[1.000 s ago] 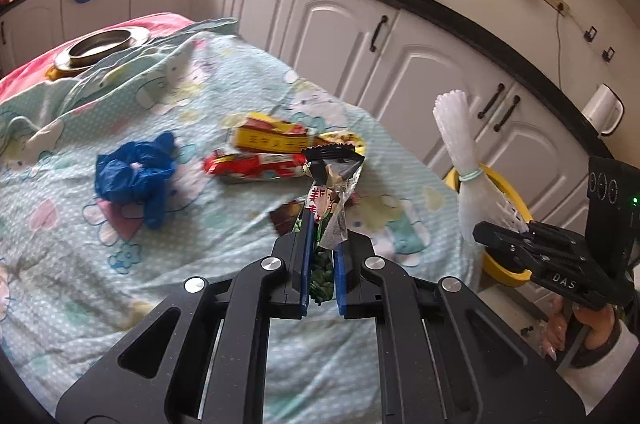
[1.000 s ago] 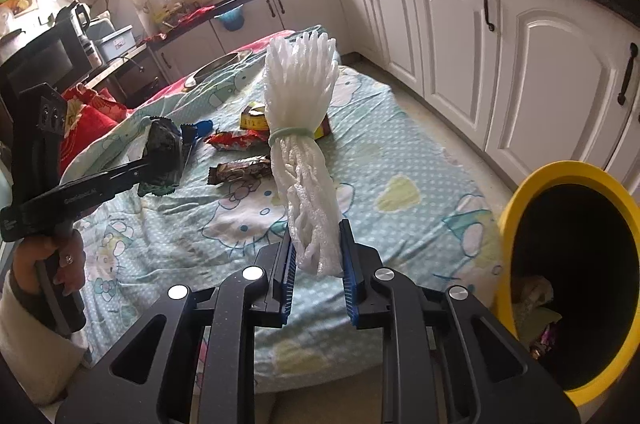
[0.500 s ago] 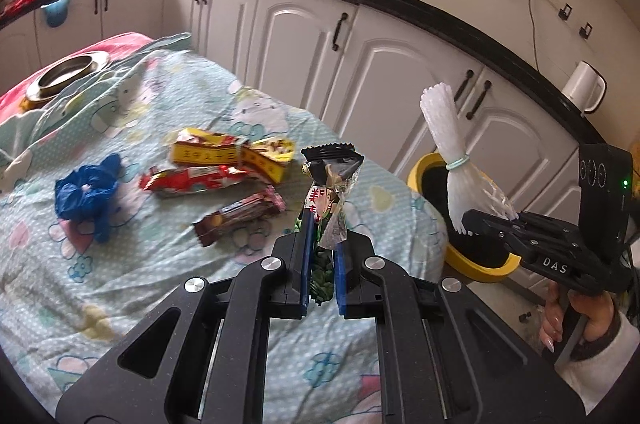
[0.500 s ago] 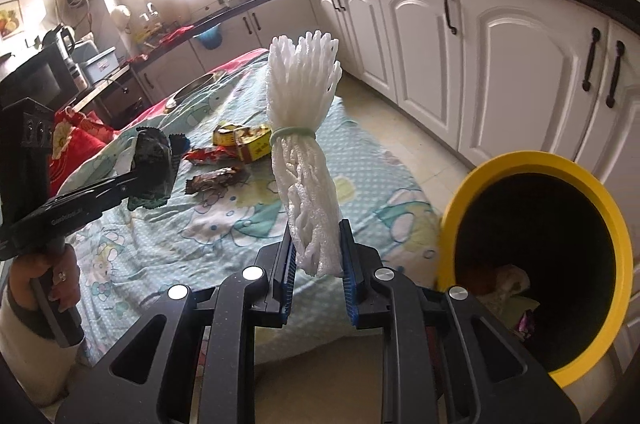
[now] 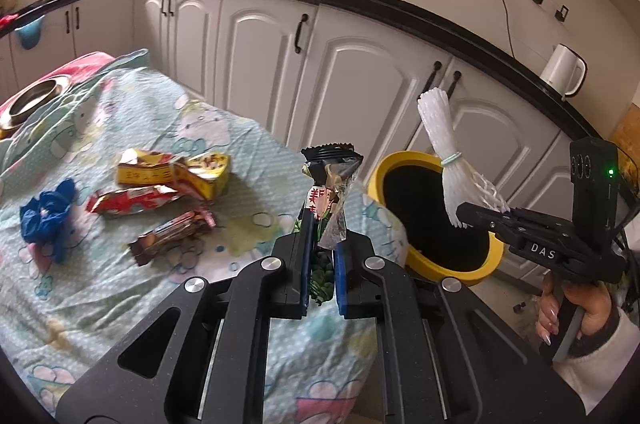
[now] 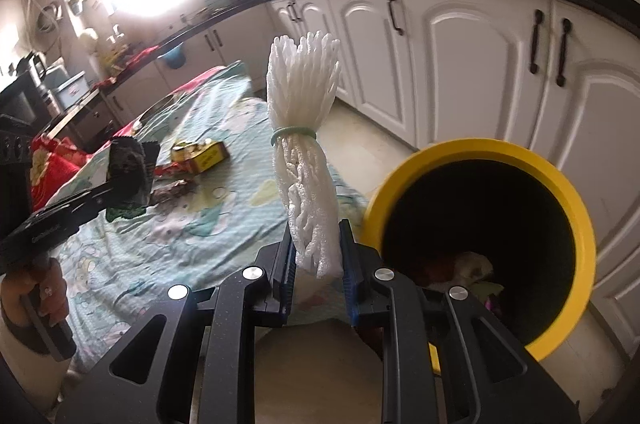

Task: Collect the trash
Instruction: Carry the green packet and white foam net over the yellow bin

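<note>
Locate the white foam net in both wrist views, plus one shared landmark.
Left wrist: white foam net right of centre, above the yellow bin, held by the right gripper.
Right wrist: centre frame, upright in the gripper.
Shared landmark: the yellow bin.

Materials/finish check
Matt black plastic grippers; white foam net soft, ribbed; snack wrapper glossy foil; bin smooth yellow plastic; bedsheet printed cloth, wrinkled; metal bowl shiny.

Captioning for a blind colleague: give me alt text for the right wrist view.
The right gripper holds a white foam net bundle upright beside an open yellow trash bin. Behind lies a cloth-covered table with wrappers.
</note>
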A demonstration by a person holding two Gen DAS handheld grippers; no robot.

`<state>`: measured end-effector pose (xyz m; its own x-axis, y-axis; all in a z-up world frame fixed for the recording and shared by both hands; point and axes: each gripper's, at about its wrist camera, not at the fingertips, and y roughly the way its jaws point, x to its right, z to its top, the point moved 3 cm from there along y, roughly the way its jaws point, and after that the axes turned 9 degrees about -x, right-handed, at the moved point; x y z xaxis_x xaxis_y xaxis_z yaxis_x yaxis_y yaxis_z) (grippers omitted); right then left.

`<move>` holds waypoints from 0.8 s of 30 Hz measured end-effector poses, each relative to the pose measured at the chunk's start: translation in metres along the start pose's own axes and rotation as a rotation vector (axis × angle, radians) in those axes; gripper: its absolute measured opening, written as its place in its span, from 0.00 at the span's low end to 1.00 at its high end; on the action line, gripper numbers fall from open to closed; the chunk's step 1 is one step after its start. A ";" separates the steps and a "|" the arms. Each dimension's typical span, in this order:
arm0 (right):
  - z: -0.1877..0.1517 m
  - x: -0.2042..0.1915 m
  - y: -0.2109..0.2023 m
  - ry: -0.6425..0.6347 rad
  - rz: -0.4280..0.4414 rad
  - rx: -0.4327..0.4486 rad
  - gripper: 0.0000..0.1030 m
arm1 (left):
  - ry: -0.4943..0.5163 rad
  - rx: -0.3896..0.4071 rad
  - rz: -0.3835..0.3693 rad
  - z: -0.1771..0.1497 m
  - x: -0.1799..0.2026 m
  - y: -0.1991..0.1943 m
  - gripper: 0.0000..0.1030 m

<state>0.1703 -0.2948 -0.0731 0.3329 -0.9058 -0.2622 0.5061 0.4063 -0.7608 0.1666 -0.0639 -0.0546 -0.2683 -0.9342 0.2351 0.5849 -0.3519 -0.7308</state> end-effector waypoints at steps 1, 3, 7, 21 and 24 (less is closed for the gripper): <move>-0.001 0.004 -0.002 0.009 -0.007 0.003 0.19 | 0.004 0.000 -0.004 0.001 0.003 0.001 0.05; -0.003 0.010 -0.004 0.021 -0.020 0.008 0.19 | 0.015 0.001 -0.013 0.003 0.010 0.005 0.05; -0.005 0.023 -0.009 0.050 -0.038 0.018 0.19 | 0.037 0.002 -0.029 0.007 0.025 0.010 0.05; -0.015 0.069 -0.022 0.150 -0.092 0.041 0.19 | 0.135 -0.007 -0.087 0.015 0.085 0.031 0.05; -0.018 0.079 -0.024 0.172 -0.099 0.045 0.19 | 0.151 -0.011 -0.098 0.016 0.095 0.036 0.05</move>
<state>0.1703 -0.3782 -0.0866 0.1408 -0.9473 -0.2879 0.5661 0.3156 -0.7615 0.1748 -0.1659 -0.0485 -0.4360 -0.8759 0.2068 0.5420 -0.4390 -0.7166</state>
